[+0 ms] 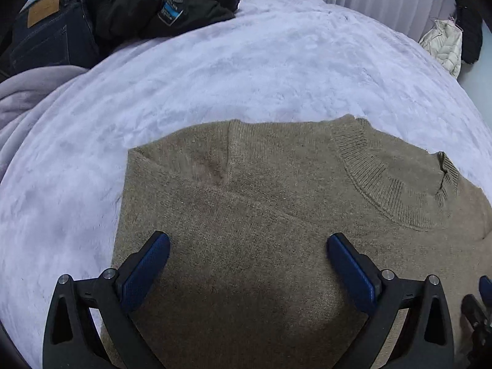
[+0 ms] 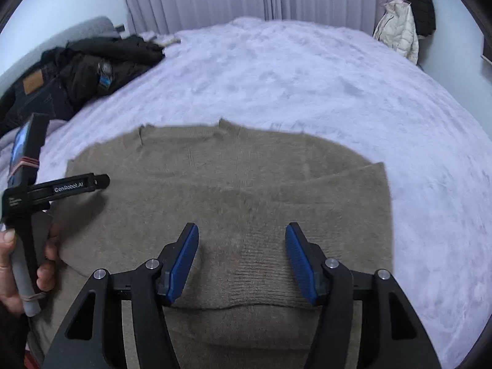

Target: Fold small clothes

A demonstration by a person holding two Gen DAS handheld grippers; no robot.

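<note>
Tan knit sweater flat on lilac blanket, sleeves folded in, ribbed collar visible, both claws spread, empty.

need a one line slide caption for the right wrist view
Right gripper open above a partly folded tan sweater on a pale fleece blanket.

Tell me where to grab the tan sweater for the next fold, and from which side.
Take the sweater by its near ribbed hem, the doubled edge lying flat just under the open right gripper. Come straight down from the near side, pinch the edge, and probably carry it toward the ribbed collar.
</note>
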